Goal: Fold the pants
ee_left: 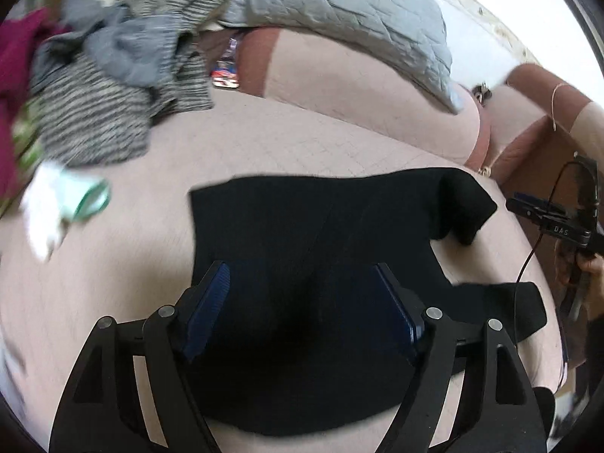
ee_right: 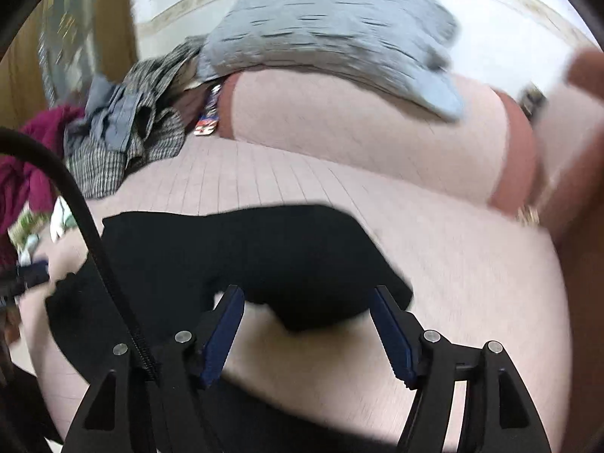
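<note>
Black pants (ee_left: 321, 234) spread on a pale pink bed (ee_left: 302, 139), left gripper (ee_left: 302, 302) hovering above them with jaws spread, right gripper (ee_right: 305, 324) spread wide at their right edge, clothes pile (ee_left: 113, 75) far left, grey quilt (ee_left: 339, 15) behind.

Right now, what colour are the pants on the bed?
Black pants, clearest in the left wrist view.

Between the left gripper's (ee_left: 302, 302) ribbed blue rubbery pads (ee_left: 211, 302), matt black cloth pants (ee_left: 321, 226) are lying on a pale pink woven bedsheet (ee_left: 113, 256); beyond is sitting a quilted grey fabric cushion (ee_left: 339, 11).
</note>
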`<state>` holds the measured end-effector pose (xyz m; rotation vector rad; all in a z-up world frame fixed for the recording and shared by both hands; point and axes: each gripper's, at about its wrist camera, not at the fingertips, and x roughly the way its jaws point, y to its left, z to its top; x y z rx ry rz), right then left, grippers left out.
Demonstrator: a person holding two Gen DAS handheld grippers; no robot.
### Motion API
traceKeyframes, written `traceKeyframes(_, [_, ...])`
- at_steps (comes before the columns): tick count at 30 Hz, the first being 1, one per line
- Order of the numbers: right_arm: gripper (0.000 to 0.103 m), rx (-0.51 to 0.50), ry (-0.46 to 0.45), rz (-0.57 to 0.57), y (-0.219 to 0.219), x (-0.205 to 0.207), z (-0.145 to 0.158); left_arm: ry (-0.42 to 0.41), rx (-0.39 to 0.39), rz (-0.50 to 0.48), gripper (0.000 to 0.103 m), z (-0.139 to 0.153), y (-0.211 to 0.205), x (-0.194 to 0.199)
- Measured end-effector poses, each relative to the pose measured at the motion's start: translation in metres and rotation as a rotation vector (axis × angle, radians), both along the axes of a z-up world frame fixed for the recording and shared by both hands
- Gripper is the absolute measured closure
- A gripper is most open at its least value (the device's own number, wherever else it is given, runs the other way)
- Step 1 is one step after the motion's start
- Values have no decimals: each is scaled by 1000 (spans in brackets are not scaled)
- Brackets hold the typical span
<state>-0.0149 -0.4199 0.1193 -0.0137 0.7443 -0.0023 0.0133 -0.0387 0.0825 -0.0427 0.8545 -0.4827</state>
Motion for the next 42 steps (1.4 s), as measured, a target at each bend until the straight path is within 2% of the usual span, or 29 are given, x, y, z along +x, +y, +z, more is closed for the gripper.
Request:
traceKeyframes(2, [36, -55, 13, 46, 6, 24, 3, 1, 43, -67, 25, -1, -16, 34])
traceKeyframes(8, [36, -194, 77, 202, 22, 74, -6, 3, 219, -230, 25, -19, -61, 104])
traceKeyframes(11, [36, -269, 107, 255, 28, 99, -13, 6, 283, -305, 25, -33, -76, 125])
traceKeyframes(15, [35, -358, 171, 339, 32, 128, -24, 4, 422, -428, 25, -53, -96, 142])
traceKeyframes(17, [34, -399, 198, 363, 30, 138, -30, 7, 486, -447, 25, -65, -102, 151])
traceKeyframes(22, [31, -393, 329, 370, 22, 167, -59, 42, 420, -448, 24, -73, -107, 166])
traceKeyframes(23, [40, -386, 351, 362, 20, 169, -66, 53, 410, -438, 26, -76, -107, 168])
traceKeyframes(24, [60, -377, 357, 357, 20, 170, -71, 55, 397, -432, 31, -77, -108, 168])
traceKeyframes(25, [71, -401, 340, 346, 22, 166, -75, 51, 382, -442, 51, -75, -109, 165])
traceKeyframes(26, [92, -436, 314, 338, 24, 161, -76, 48, 362, -457, 64, -71, -111, 157])
traceKeyframes(27, [98, -466, 286, 333, 26, 156, -74, 35, 353, -453, 86, -67, -111, 152])
traceKeyframes(28, [98, -488, 239, 321, 27, 147, -68, 6, 368, -424, 94, -63, -112, 147])
traceKeyframes(29, [99, -484, 212, 312, 26, 141, -62, -12, 365, -395, 96, -57, -112, 142])
traceKeyframes(33, [99, -436, 45, 258, 22, 96, -13, -99, 241, -317, 98, -16, -95, 108])
traceKeyframes(37, [99, -446, -92, 239, 33, 22, 28, -185, 146, -307, 98, 27, -66, 48])
traceKeyframes(40, [99, -428, -142, 242, 47, -37, 34, -197, 87, -309, 98, 36, -37, -4])
traceKeyframes(42, [99, -412, -150, 249, 57, -74, 27, -156, 42, -304, 98, 29, -20, -34])
